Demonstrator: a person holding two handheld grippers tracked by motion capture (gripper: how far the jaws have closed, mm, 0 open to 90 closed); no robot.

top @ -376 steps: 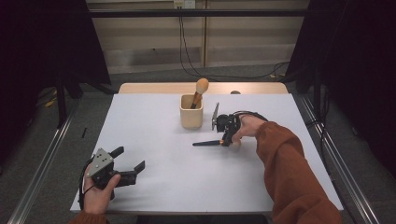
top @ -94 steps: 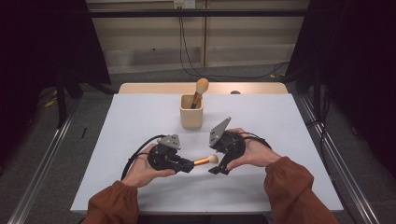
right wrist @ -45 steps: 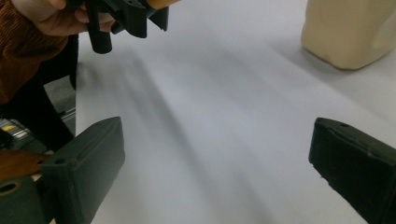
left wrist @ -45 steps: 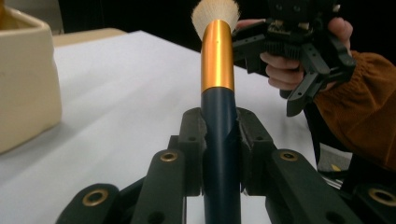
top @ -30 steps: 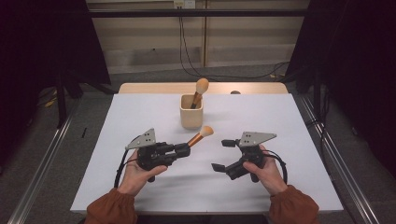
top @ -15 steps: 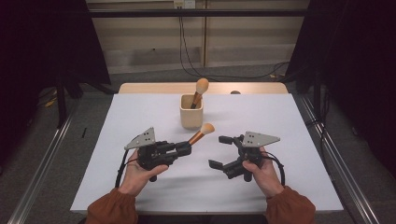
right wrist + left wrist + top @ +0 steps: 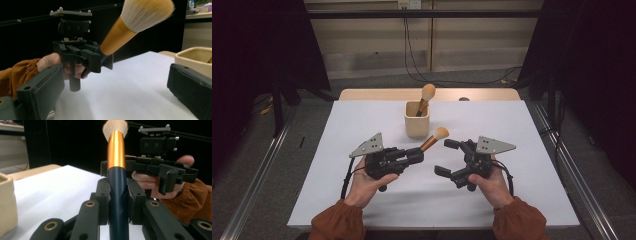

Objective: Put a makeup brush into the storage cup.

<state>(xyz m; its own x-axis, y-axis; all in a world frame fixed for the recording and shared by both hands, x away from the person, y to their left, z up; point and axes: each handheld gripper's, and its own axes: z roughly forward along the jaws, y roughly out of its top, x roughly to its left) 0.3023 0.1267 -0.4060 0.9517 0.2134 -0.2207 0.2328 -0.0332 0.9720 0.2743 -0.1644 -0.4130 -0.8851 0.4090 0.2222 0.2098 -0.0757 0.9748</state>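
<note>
Gold-banded makeup brush (image 7: 430, 142) clamped by its dark blue handle in the left gripper (image 7: 412, 156), over the white table (image 7: 362, 120). Pale bristle head raised and angled toward the far right in the high view, just in front of the cream cup (image 7: 417, 120). In the left gripper view, handle (image 7: 117, 202) pinched tight between both black jaws, gold ferrule and fluffy tip standing above them. In the right gripper view, same brush (image 7: 130, 27) seen from the tip end, bristles large and close to the lens, handle running back into the left gripper (image 7: 96, 60).

Left gripper held in the left hand (image 7: 367, 182), above the near left part of the table, grey three-cornered plate on top. Jaws closed hard on the handle.

Right gripper (image 7: 447, 157) held in the right hand (image 7: 492, 185), near the brush tip but apart from it. Jaws spread wide, nothing between them; in its own view the two pads sit at the far left and far right edges with bare table in the gap. Also visible beyond the brush in the left gripper view (image 7: 172, 177).

Cream cup standing upright at mid table, holding a second brush (image 7: 426, 97) with pale head up, leaning right. Rust-orange sleeves on both forearms at the near edge.
</note>
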